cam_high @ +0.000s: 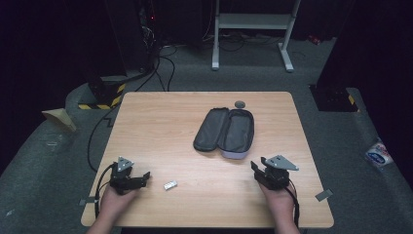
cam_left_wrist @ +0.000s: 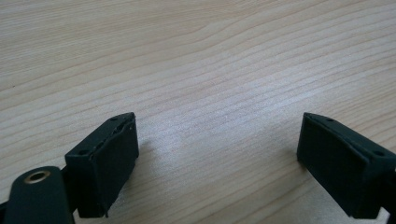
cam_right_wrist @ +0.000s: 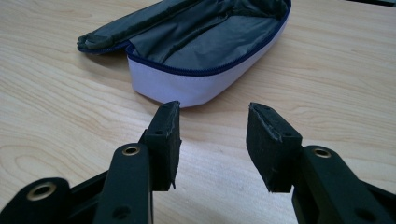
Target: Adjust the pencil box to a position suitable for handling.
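Jaws of the right gripper [cam_right_wrist: 212, 140] stand partly apart with nothing between them, aimed at the near end of the open pouch [cam_right_wrist: 205, 51], which lies just ahead in mid-table. Left gripper [cam_left_wrist: 217, 154] gapes wide over bare wood, released; a small white item [cam_high: 170, 185] lies just beside it. Risk, as I judge it: the light, unpinned pouch may slide or fold shut if one jaw nudges its soft rim.

Dark room, grey carpet [cam_high: 44, 161], white stand [cam_high: 253, 22]
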`<action>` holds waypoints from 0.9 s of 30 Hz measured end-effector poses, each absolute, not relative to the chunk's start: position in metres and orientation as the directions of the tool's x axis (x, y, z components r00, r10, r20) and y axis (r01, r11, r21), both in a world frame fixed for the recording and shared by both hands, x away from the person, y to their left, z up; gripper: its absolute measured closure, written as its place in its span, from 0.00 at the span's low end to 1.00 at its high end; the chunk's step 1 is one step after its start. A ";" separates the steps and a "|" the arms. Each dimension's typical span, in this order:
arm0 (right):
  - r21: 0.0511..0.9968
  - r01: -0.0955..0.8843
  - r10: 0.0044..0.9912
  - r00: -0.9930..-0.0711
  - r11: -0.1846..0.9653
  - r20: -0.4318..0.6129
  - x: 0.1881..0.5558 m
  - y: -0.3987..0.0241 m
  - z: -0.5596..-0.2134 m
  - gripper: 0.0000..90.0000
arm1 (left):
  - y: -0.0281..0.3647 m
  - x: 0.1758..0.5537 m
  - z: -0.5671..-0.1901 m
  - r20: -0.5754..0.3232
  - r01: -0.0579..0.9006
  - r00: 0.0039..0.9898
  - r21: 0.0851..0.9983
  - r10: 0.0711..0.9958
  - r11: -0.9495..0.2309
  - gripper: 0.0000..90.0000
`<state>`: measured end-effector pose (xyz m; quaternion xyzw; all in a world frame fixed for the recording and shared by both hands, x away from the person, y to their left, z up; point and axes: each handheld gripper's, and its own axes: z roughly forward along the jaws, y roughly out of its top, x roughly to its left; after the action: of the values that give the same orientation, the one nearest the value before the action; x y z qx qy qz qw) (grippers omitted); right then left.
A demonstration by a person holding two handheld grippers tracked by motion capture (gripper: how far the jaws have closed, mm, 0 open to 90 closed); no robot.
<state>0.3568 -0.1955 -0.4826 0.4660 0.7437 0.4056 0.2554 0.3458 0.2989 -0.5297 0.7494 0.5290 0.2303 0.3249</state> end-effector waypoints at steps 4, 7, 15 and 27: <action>0.844 0.478 0.898 -0.440 0.241 -0.007 0.362 -0.188 -0.480 0.61 | 0.298 0.347 -0.530 0.005 0.646 0.333 0.727 0.943 -0.232 0.12; 0.846 0.474 0.896 -0.444 0.243 -0.008 0.364 -0.185 -0.478 0.61 | 0.298 0.346 -0.530 0.006 0.646 0.335 0.726 0.942 -0.234 0.12; 0.856 0.445 0.880 -0.475 0.264 -0.025 0.378 -0.167 -0.470 0.62 | 0.297 0.349 -0.530 0.004 0.644 0.351 0.725 0.936 -0.244 0.10; 0.876 0.405 0.865 -0.501 0.260 -0.025 0.401 -0.148 -0.458 0.59 | 0.297 0.344 -0.530 0.005 0.648 0.325 0.728 0.946 -0.226 0.11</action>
<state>0.4009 -0.1477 -0.4582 0.4240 0.7488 0.4360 0.2637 0.3439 0.2971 -0.5299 0.7479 0.5326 0.2320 0.3213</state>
